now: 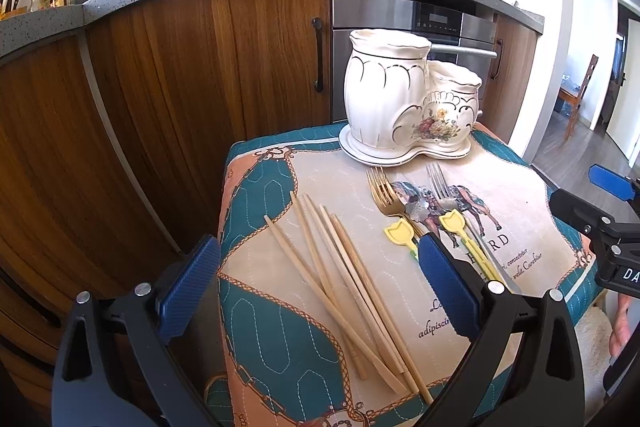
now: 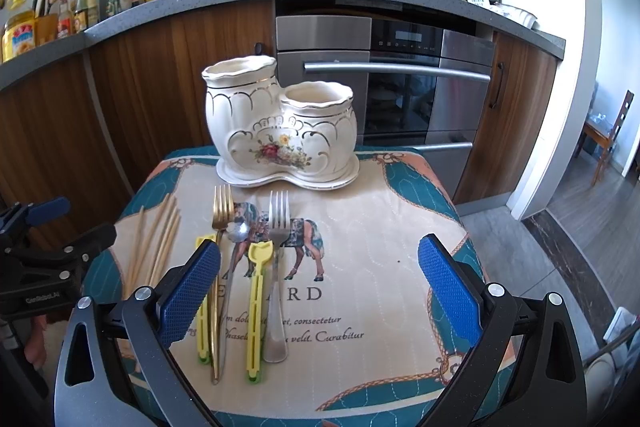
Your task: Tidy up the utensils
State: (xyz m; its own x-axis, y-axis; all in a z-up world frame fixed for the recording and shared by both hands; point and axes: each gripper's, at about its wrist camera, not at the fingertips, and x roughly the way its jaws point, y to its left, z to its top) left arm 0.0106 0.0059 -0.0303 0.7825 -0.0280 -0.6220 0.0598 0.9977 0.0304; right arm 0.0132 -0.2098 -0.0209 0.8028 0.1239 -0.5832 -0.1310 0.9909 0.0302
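Both grippers' fingers are released and empty; ahead of them, the white two-cup ceramic holder (image 2: 280,131) stands unfilled, bamboo chopsticks (image 1: 348,291) and metal forks (image 2: 278,227) unsorted.

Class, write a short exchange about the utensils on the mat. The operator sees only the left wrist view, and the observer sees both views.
Operator: I see the shorter cup only from outside. Does anything stand in it?
Observer: No. The shorter cup of the ceramic utensil holder shows a bare inner wall, with nothing sticking out.
Operator: My left gripper hides the silver fork's handle. How does it lie?
Observer: The silver fork lies straight, with its tines toward the holder and its handle toward the camera. A yellow plastic utensil lies close on the left of it in the picture.
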